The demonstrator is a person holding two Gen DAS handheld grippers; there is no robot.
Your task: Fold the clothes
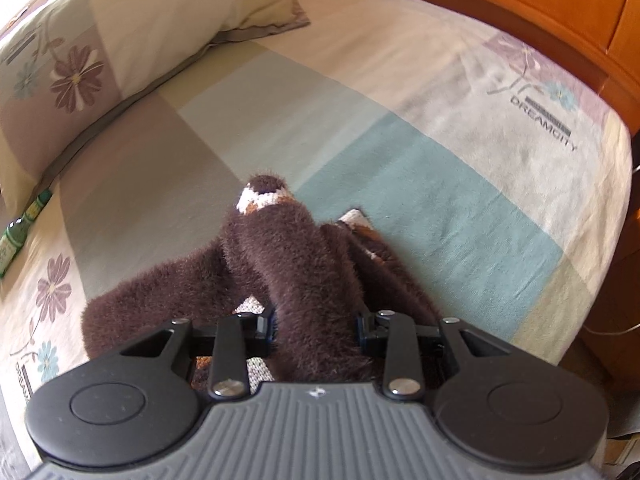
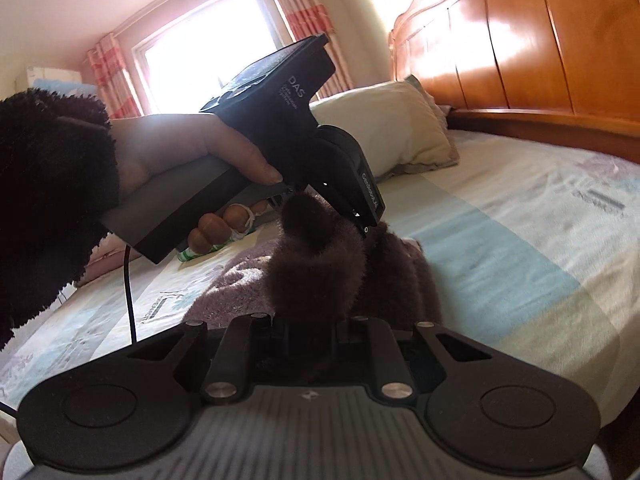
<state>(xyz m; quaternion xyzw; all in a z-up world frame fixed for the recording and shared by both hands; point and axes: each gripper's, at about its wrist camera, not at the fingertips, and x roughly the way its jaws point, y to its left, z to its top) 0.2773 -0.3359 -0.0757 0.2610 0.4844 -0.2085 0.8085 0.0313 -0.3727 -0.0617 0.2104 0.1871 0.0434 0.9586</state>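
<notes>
One fuzzy dark-brown knitted garment with white and orange trim (image 1: 288, 256); one bed covered by a pastel patchwork sheet printed with flowers (image 1: 460, 184); one cream pillow in a flowered case (image 1: 132, 36); one carved orange-brown wooden headboard (image 2: 520, 48). One green bottle lying at the pillow's edge (image 1: 16, 236); one bright window (image 2: 200, 56) with two pink-and-cream striped curtains (image 2: 304, 28), one on each side. Two black handheld grippers: the left gripper (image 1: 316, 328) and the right gripper (image 2: 310, 328), plus one bare hand with a dark fleecy sleeve (image 2: 180, 152).
</notes>
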